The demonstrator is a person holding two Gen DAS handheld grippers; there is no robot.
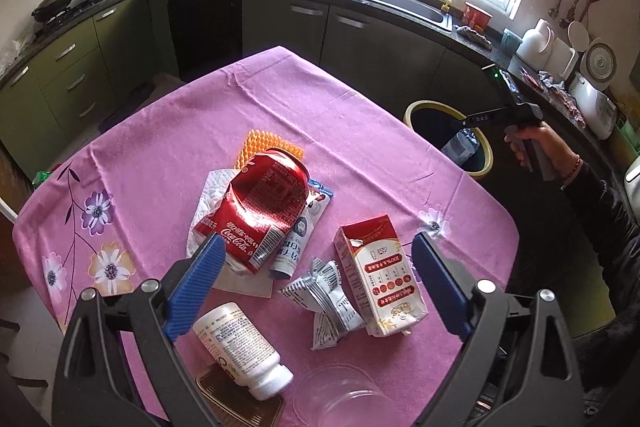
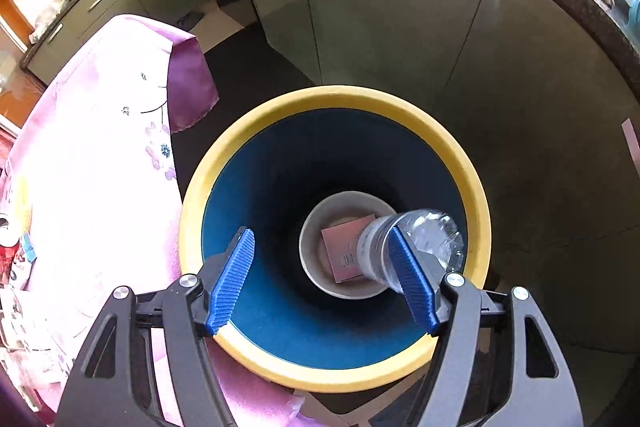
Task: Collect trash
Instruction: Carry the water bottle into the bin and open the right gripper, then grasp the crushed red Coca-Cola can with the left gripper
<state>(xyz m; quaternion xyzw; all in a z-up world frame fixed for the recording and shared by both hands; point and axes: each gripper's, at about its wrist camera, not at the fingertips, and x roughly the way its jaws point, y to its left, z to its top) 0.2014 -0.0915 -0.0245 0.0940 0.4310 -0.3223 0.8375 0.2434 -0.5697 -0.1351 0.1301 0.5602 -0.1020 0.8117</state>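
Nearest, the left gripper point(image 1: 316, 287) is hovering with jaws spread wide and empty over the desk point(image 1: 360, 131), where a white bottle point(image 1: 240, 351), milk carton point(image 1: 378, 279), torn wrapper point(image 1: 324, 299) and crushed cola can point(image 1: 264, 211) are still waiting. Farther right, the right gripper point(image 2: 320, 279) is hanging over the bin point(image 2: 336, 99), jaws parted, a clear plastic bottle point(image 2: 416, 243) lying against the right one, apparently dropping in. Judging by this, most trash is remaining.

A wide-open left gripper point(image 1: 316, 259) hovers over a crushed cola can point(image 1: 262, 211), milk carton point(image 1: 378, 279) and pill bottle point(image 1: 240, 351) on a pink tablecloth point(image 1: 320, 107), beside a yellow-rimmed bin point(image 1: 412, 111).
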